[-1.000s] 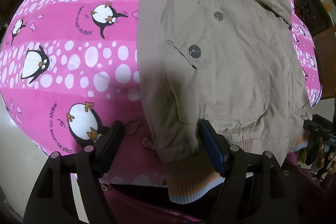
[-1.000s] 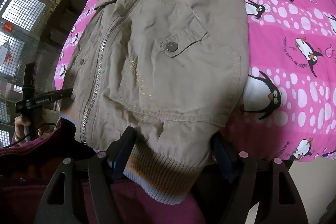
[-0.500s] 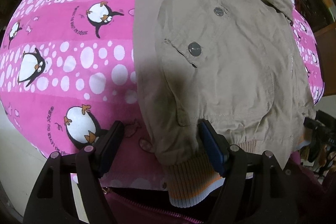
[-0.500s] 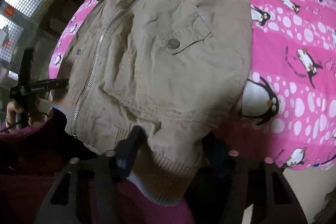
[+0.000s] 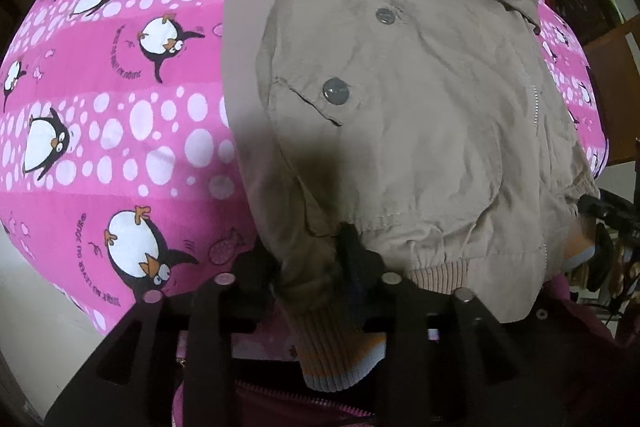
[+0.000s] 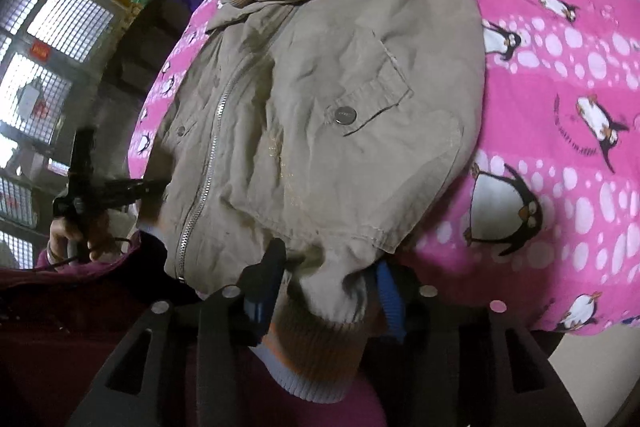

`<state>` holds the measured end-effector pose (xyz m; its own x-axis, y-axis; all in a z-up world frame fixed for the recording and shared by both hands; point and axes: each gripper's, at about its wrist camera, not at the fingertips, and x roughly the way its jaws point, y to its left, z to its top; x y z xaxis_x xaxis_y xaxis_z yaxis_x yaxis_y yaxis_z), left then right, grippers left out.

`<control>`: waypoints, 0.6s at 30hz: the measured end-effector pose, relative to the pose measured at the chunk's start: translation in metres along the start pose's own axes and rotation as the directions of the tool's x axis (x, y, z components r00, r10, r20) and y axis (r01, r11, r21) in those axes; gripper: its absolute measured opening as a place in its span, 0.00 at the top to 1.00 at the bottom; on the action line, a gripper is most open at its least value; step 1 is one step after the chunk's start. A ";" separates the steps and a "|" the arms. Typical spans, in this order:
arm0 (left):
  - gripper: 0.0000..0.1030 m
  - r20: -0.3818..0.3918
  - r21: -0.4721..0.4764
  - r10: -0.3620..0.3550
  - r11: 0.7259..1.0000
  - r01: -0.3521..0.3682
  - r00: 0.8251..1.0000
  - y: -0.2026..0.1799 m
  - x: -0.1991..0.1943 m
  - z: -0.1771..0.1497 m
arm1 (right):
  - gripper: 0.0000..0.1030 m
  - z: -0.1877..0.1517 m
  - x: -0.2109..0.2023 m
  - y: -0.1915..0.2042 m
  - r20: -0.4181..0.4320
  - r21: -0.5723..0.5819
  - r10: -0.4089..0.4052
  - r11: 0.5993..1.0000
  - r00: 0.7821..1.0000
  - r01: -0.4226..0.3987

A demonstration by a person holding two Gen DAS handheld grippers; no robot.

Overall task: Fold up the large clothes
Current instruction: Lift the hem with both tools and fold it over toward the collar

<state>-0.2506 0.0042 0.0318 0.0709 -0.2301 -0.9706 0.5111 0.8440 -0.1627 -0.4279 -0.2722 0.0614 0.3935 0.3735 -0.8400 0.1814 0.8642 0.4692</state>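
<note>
Now jacket [image 5: 400, 115] hem betw. closing L gripper [image 5: 310, 267] & R gripper [image 6: 328, 283] jaws.

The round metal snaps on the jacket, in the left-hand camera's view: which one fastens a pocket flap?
The lower, larger snap, at the slanted pocket flap's corner. The smaller snap higher up sits on plain fabric of the jacket.

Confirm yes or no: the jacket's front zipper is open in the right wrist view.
No, the zipper runs closed down the jacket, both front panels joined.

Right gripper [image 6: 328, 279] closing on tan jacket [image 6: 320, 99] hem, pink blanket [image 6: 560, 75]
</note>
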 end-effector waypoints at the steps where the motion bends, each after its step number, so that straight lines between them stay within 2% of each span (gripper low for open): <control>1: 0.57 -0.001 -0.003 0.001 1.000 -0.001 1.000 0.000 0.002 0.001 | 0.54 -0.001 0.004 0.000 -0.025 -0.007 -0.024 1.000 0.999 0.024; 4: 0.59 -0.006 -0.003 -0.004 1.000 0.004 1.000 0.002 0.005 0.004 | 0.59 -0.001 0.005 0.001 -0.035 -0.014 -0.037 0.999 0.999 0.037; 5: 0.65 -0.005 0.000 -0.008 1.000 0.008 1.000 0.004 0.005 0.004 | 0.66 0.001 0.003 0.001 -0.025 -0.008 -0.032 0.999 0.999 0.032; 6: 0.85 0.001 -0.003 -0.021 1.000 0.021 1.000 0.006 0.002 0.004 | 0.79 0.002 0.001 0.002 -0.014 -0.013 -0.031 0.999 0.999 0.031; 7: 0.88 0.012 -0.007 -0.053 0.999 0.054 0.998 0.010 -0.003 0.005 | 0.84 0.002 -0.004 0.005 0.003 -0.031 -0.032 0.999 0.999 0.032; 8: 0.89 0.031 -0.007 -0.080 0.997 0.081 0.996 0.016 -0.009 0.006 | 0.88 0.003 -0.009 0.007 0.023 -0.041 -0.026 0.999 0.999 0.027; 11: 0.91 0.105 -0.006 -0.141 0.990 0.143 0.984 0.022 -0.034 0.018 | 0.90 0.009 -0.025 0.011 0.078 -0.038 0.031 0.999 0.996 -0.028; 13: 0.91 0.167 -0.022 -0.190 0.980 0.197 0.967 0.030 -0.057 0.030 | 0.90 0.016 -0.039 0.016 0.132 -0.053 0.069 0.997 0.989 -0.062; 15: 0.91 0.219 -0.030 -0.202 0.977 0.213 0.955 0.036 -0.073 0.038 | 0.91 0.022 -0.050 0.019 0.172 -0.056 0.103 0.994 0.980 -0.094; 18: 0.91 0.302 -0.029 -0.225 0.969 0.245 0.926 0.042 -0.100 0.045 | 0.91 0.030 -0.066 0.023 0.226 -0.059 0.172 0.985 0.959 -0.162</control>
<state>-0.1979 0.0404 0.1299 0.2091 -0.5497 -0.8087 0.4874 0.7756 -0.4011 -0.4222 -0.2869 0.1358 0.6122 0.4302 -0.6634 0.0612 0.8107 0.5822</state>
